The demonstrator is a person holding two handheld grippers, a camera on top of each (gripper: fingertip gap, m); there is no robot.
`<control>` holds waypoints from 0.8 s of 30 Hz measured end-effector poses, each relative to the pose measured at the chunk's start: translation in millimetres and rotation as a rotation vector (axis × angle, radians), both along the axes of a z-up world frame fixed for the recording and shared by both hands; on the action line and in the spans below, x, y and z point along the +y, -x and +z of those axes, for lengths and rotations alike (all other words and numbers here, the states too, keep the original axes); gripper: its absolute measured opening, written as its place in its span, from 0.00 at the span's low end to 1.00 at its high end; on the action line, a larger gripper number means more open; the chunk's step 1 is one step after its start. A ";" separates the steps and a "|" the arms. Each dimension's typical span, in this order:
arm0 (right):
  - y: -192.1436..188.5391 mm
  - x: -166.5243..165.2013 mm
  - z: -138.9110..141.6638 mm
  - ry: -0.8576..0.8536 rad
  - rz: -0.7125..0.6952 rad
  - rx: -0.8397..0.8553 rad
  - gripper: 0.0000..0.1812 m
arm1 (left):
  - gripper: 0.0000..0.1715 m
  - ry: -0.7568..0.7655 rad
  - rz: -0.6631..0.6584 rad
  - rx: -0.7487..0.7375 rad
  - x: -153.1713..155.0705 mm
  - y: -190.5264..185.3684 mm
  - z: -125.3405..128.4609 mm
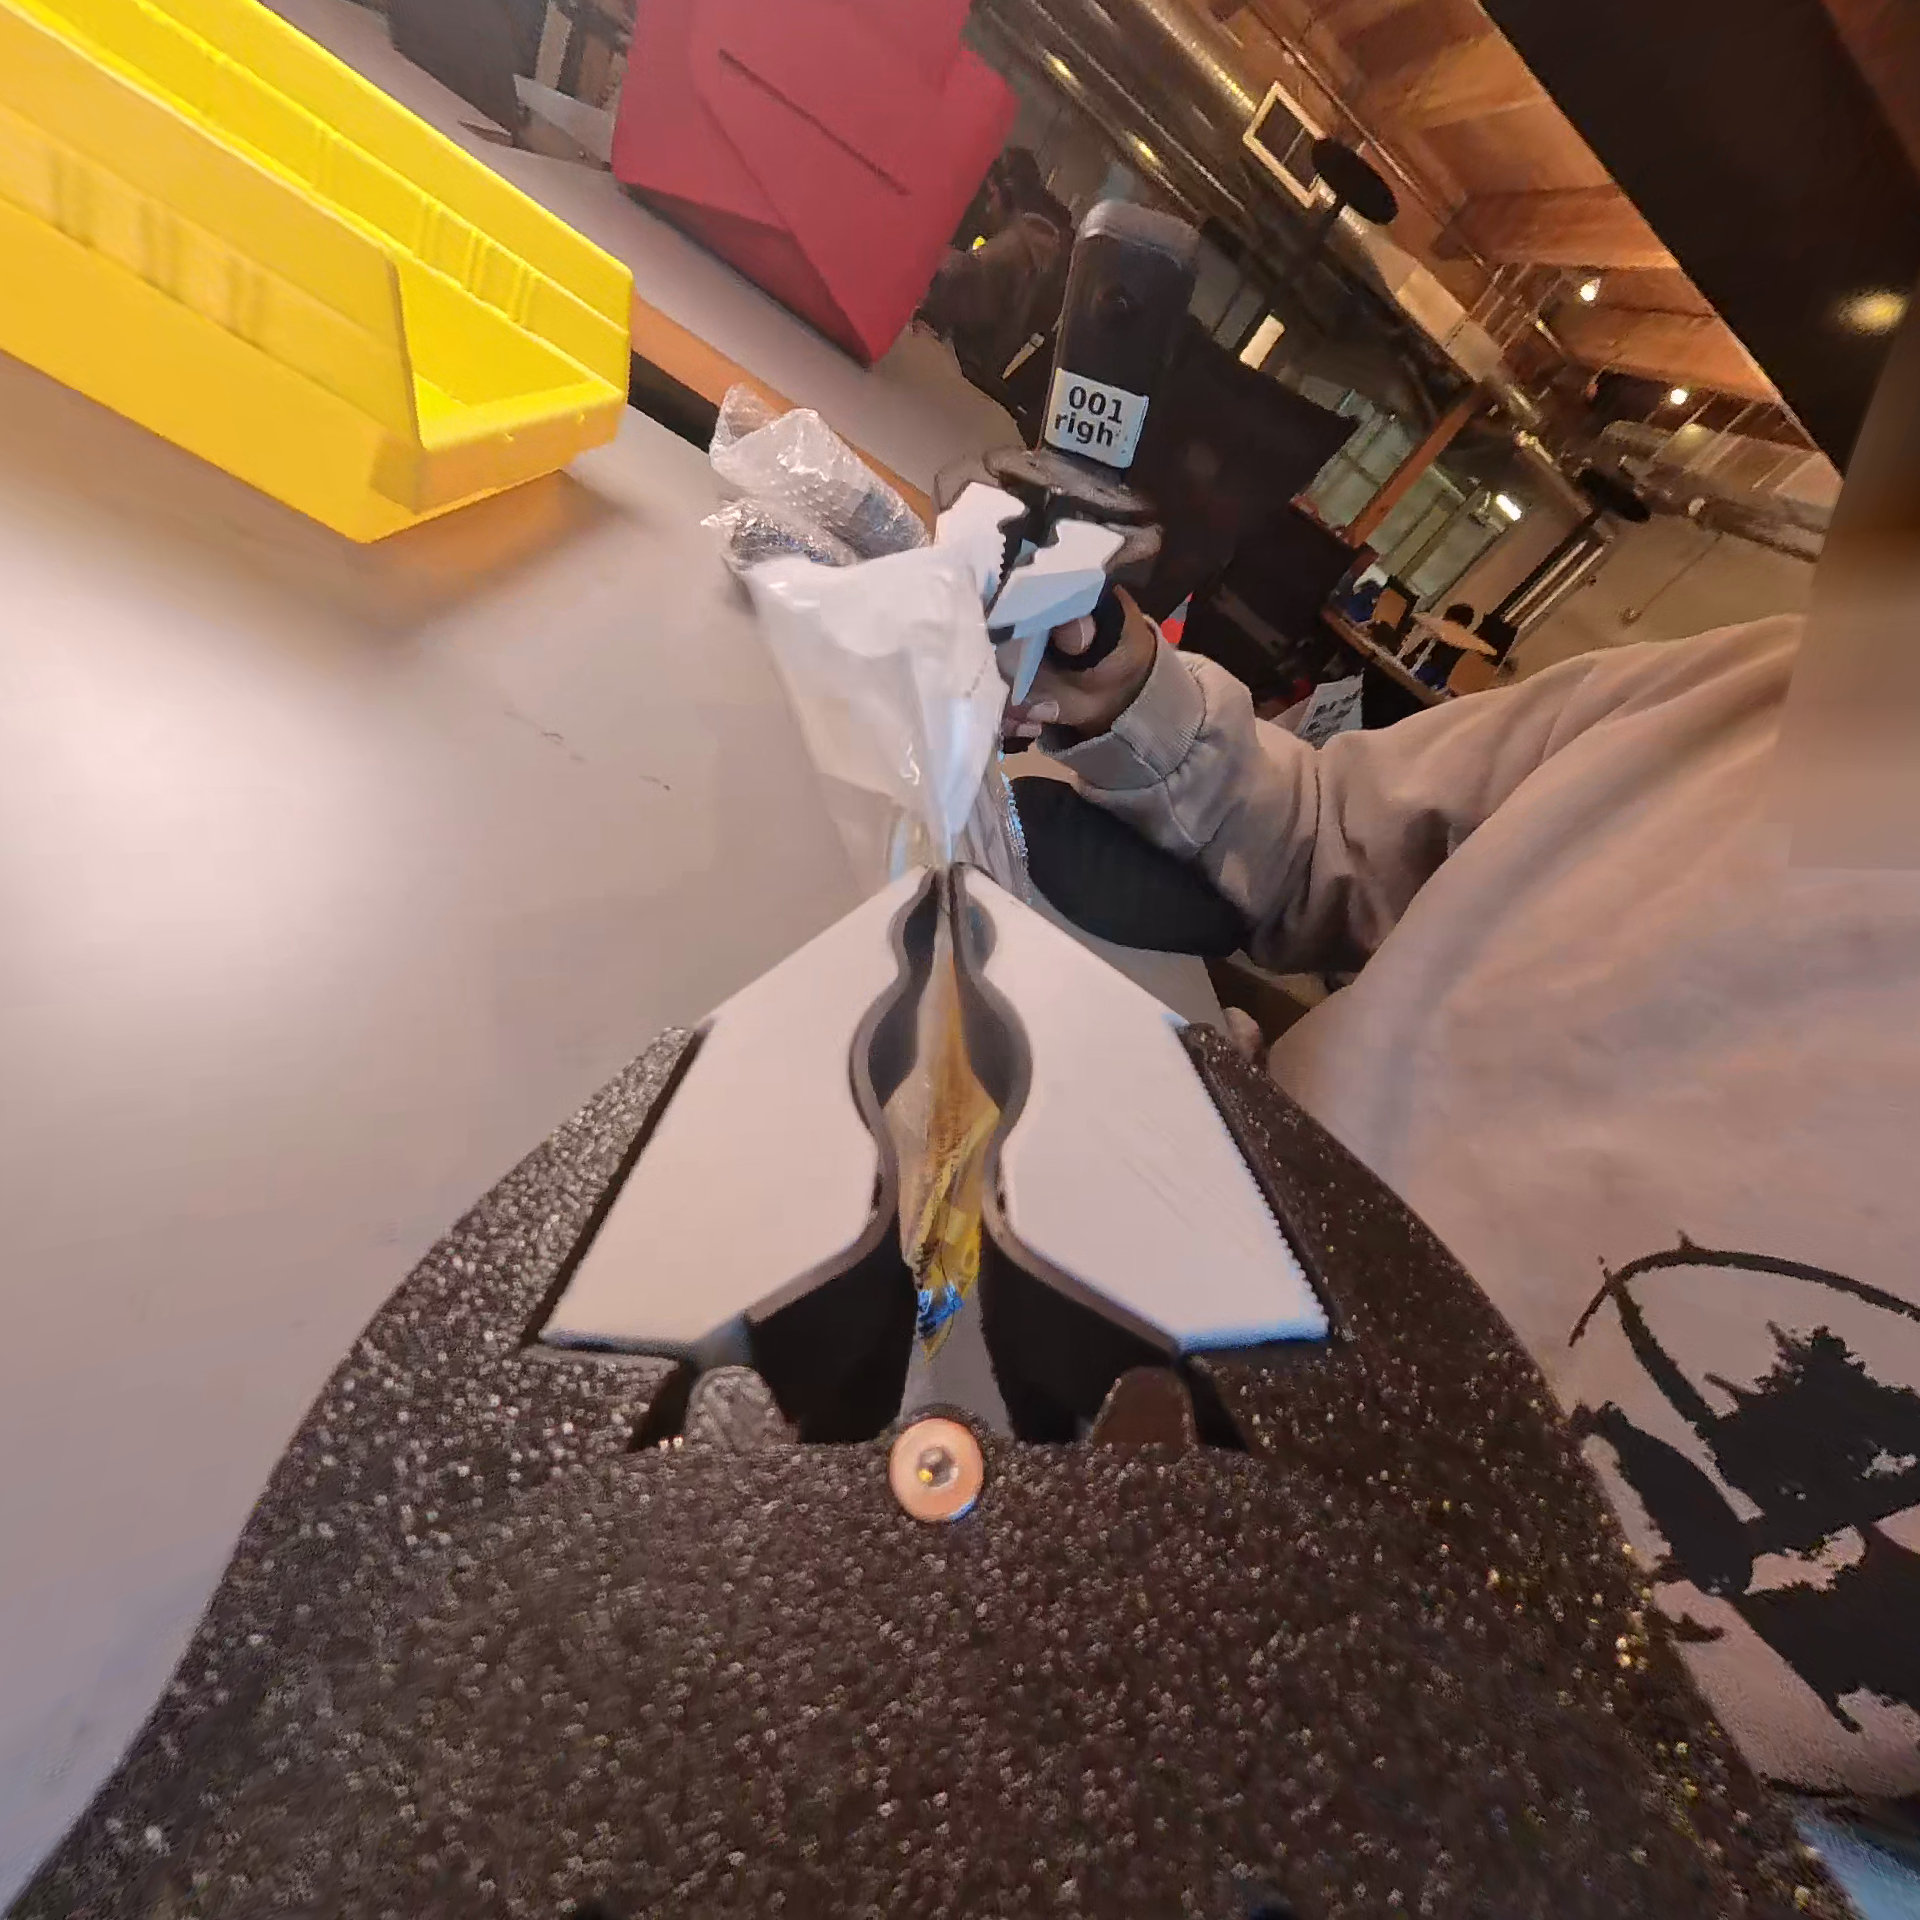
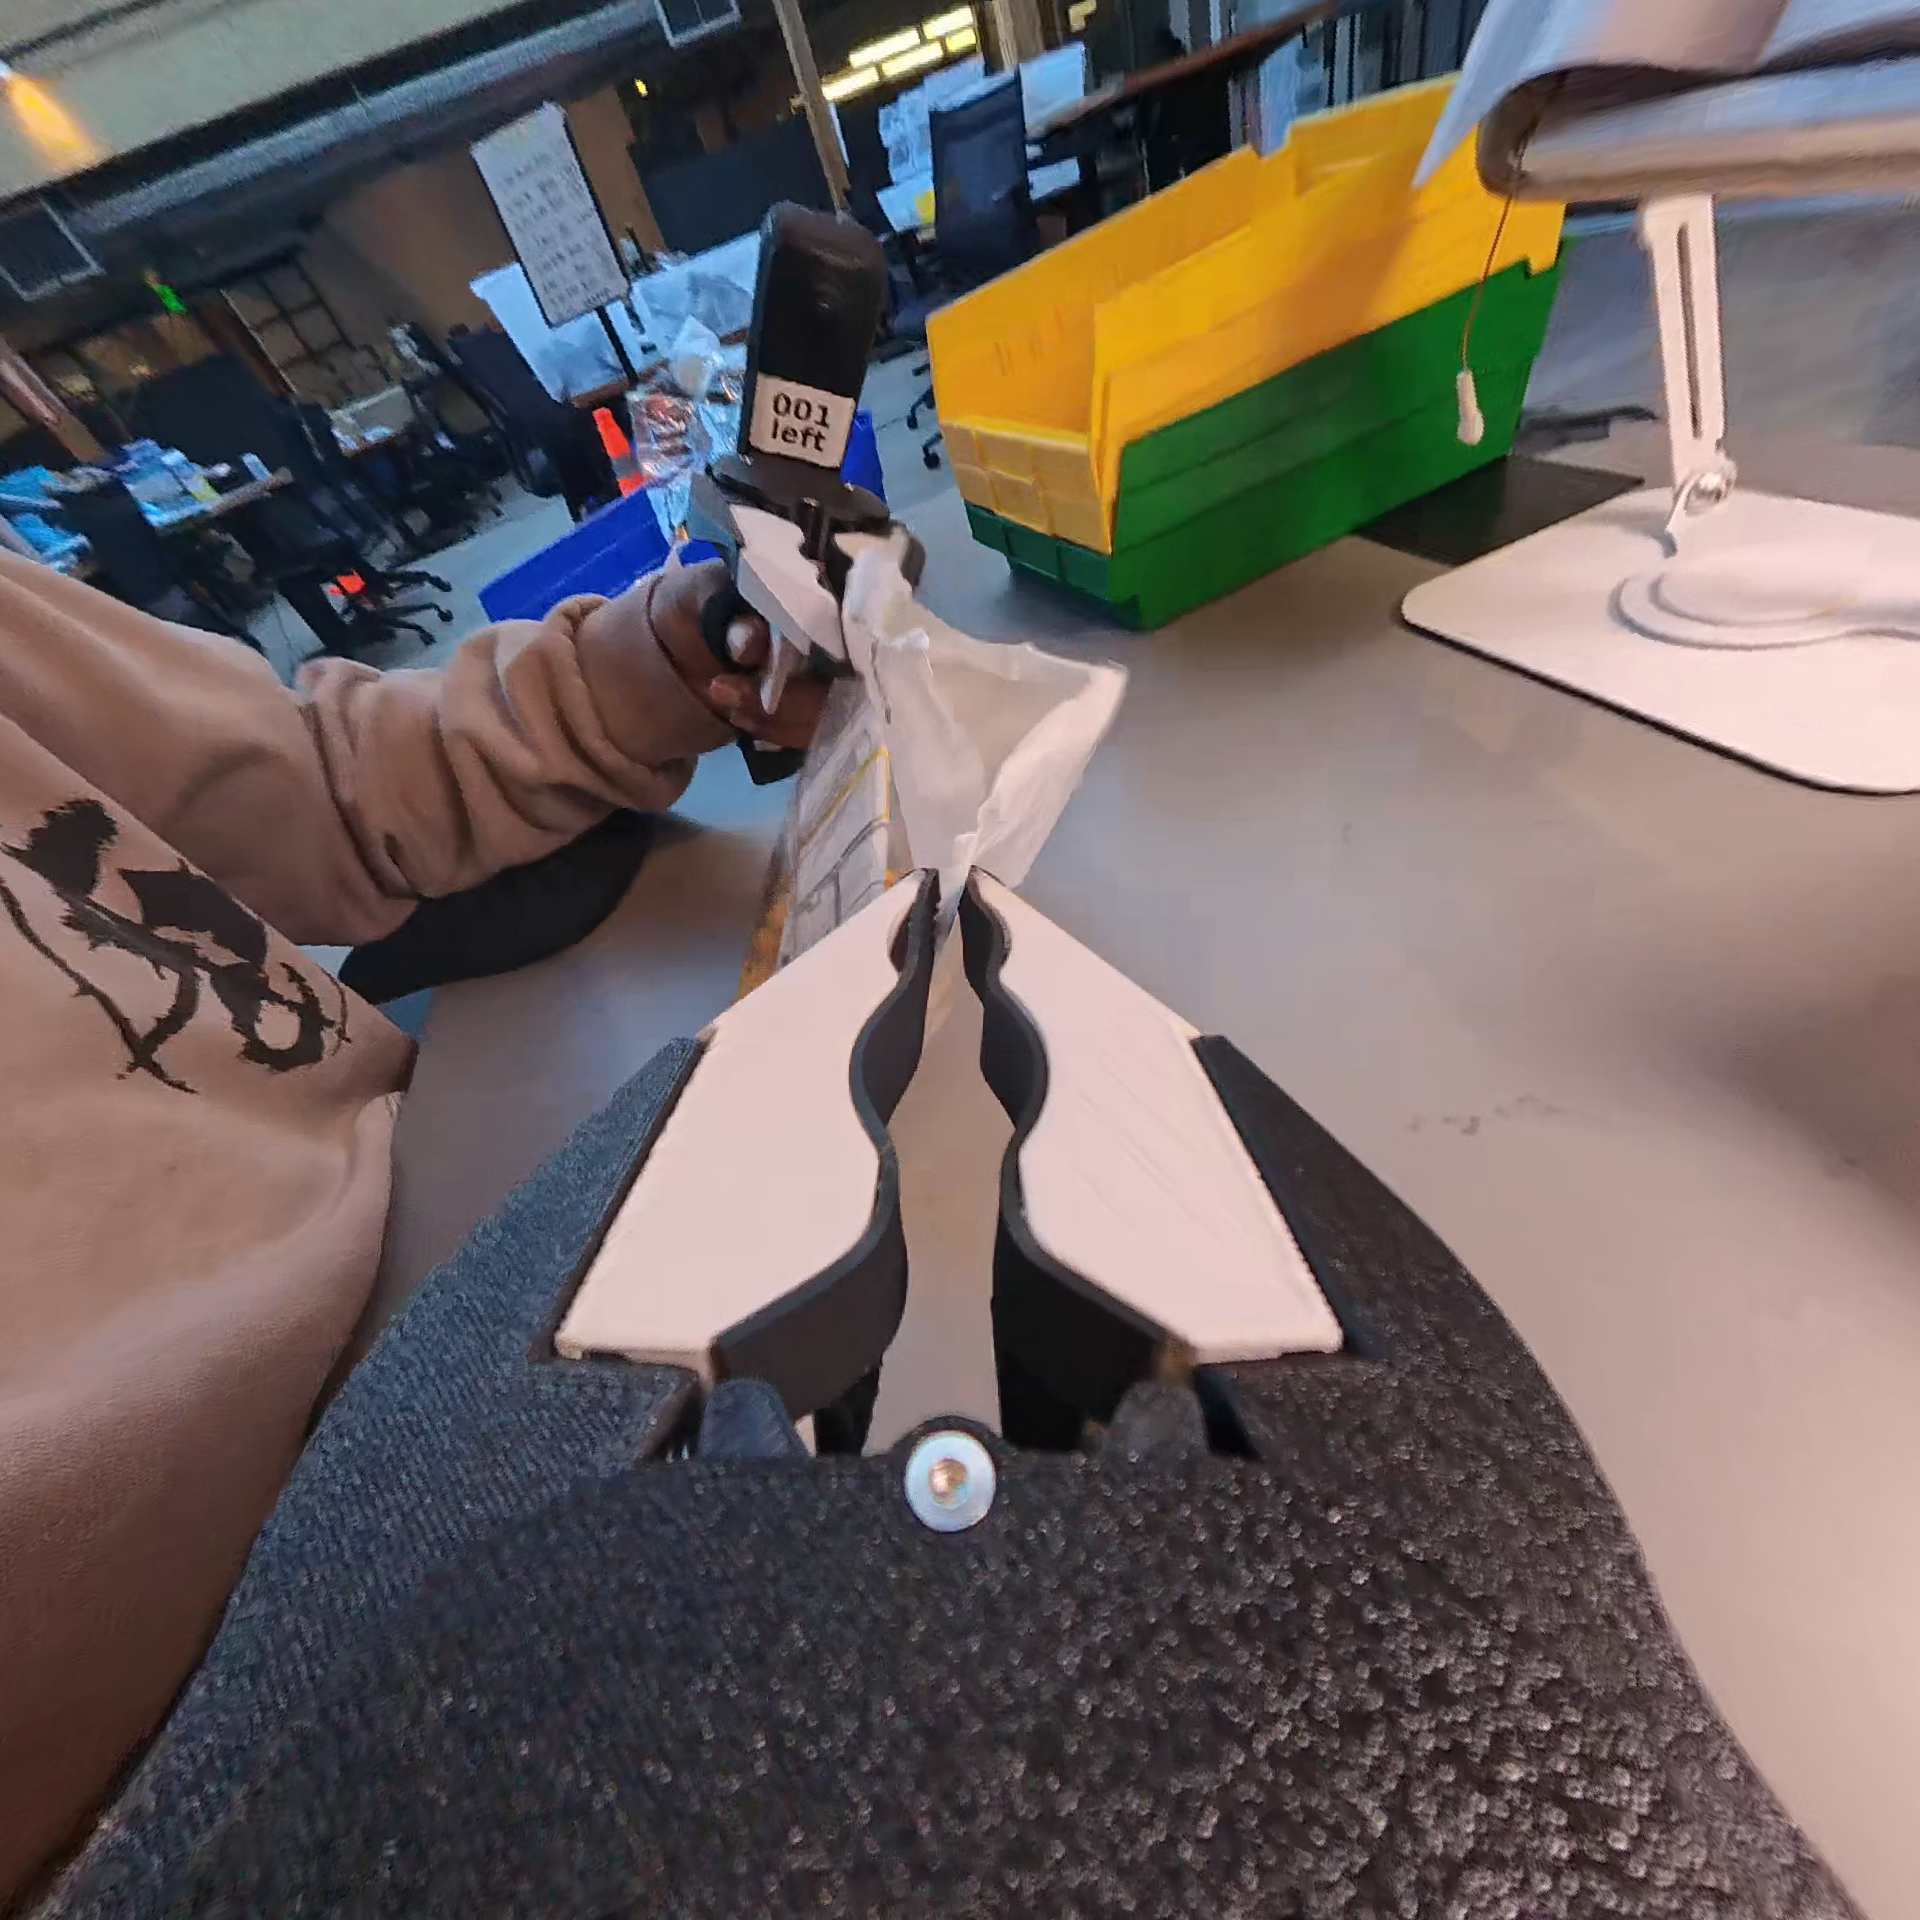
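Note:
A white plastic bag point(image 1: 883, 665) hangs stretched between my two grippers above the grey table point(image 1: 312, 935). My left gripper point(image 1: 948, 878) is shut on one end of it. A clear packet with yellow print point(image 1: 945, 1153) runs back between its fingers. My right gripper point(image 2: 948, 894) is shut on the other end of the white bag point(image 2: 987, 748), with the film pinched at its fingertips. The yellow-printed packet point(image 2: 842, 862) hangs beside the bag. Each gripper also shows in the other view, the right one point(image 1: 1023, 566) and the left one point(image 2: 821, 592), both gripping the bag.
A yellow bin point(image 1: 312, 260) and a red box point(image 1: 810, 156) stand at the far left. A bubble-wrapped item point(image 1: 800, 488) lies behind the bag. Stacked yellow and green bins point(image 2: 1247, 416) and a white lamp base point(image 2: 1714, 613) stand to the right. A person's beige sleeve point(image 2: 468, 748) is close by.

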State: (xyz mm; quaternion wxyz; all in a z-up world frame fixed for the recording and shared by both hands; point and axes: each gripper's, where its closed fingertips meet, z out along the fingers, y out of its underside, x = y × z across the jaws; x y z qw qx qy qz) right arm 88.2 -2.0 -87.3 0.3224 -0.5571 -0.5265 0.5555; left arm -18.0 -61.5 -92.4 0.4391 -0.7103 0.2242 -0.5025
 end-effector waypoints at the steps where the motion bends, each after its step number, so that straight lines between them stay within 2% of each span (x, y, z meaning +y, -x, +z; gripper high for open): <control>1: -2.8 0.0 7.0 -0.012 -0.004 0.024 0.00 | 0.00 -0.020 0.011 0.040 -0.1 0.5 -0.3; 4: -2.1 0.7 2.4 -0.110 -0.032 -0.006 0.00 | 0.00 -0.023 0.031 0.093 2.5 3.3 -2.2; 6: 0.3 -0.9 -1.3 -0.103 -0.033 -0.002 0.00 | 0.00 -0.007 0.037 0.096 1.9 8.9 -4.4; 9: 0.2 8.0 -9.6 -0.195 -0.095 -0.001 0.02 | 0.00 0.045 0.099 0.137 1.2 36.7 -14.6; 12: -7.2 15.1 -6.4 -0.256 -0.131 0.051 0.13 | 0.00 0.131 0.250 0.248 -2.6 92.7 -39.0; 14: -7.5 17.0 -10.1 -0.255 -0.135 0.039 0.26 | 0.00 0.120 0.357 0.329 -8.9 127.8 -44.1; 18: 0.4 14.6 -17.1 -0.266 -0.131 0.025 0.36 | 0.02 0.073 0.570 0.449 -18.3 181.1 -36.0; 20: 3.8 14.0 -21.4 -0.282 -0.134 0.017 0.36 | 0.10 0.023 0.660 0.468 -20.0 196.5 -23.9; 24: 5.8 17.6 -31.4 -0.300 -0.154 -0.001 0.34 | 0.28 -0.144 0.830 0.444 -20.0 212.4 20.4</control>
